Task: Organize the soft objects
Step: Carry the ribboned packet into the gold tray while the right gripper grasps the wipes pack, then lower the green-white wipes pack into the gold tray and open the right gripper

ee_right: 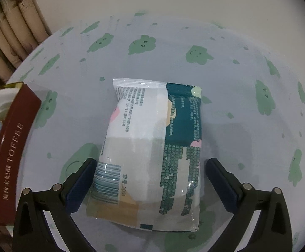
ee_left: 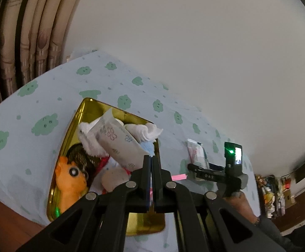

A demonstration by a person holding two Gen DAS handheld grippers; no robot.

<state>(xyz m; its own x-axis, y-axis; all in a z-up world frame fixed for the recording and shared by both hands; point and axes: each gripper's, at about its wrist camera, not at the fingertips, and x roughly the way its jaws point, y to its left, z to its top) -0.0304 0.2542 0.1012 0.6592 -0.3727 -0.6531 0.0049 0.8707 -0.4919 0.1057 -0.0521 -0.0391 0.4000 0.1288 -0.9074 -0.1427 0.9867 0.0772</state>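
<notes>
Straddling tissue pack (ee_right: 152, 153) on bed (ee_right: 236, 105), right gripper (ee_right: 150, 180) wide, ready to pinch; left gripper (ee_left: 151, 168) closed empty over already crowded gold tin (ee_left: 76, 115).

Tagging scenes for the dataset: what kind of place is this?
Likely a bedroom at home: a bed-like surface under a cloud-print sheet, pleated curtains by a plain wall, and a gold tin of soft toys.

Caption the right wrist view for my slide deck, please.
Open right gripper straddles a sealed tissue pack lying on the cloud-print sheet, beside the toffee tin.
</notes>
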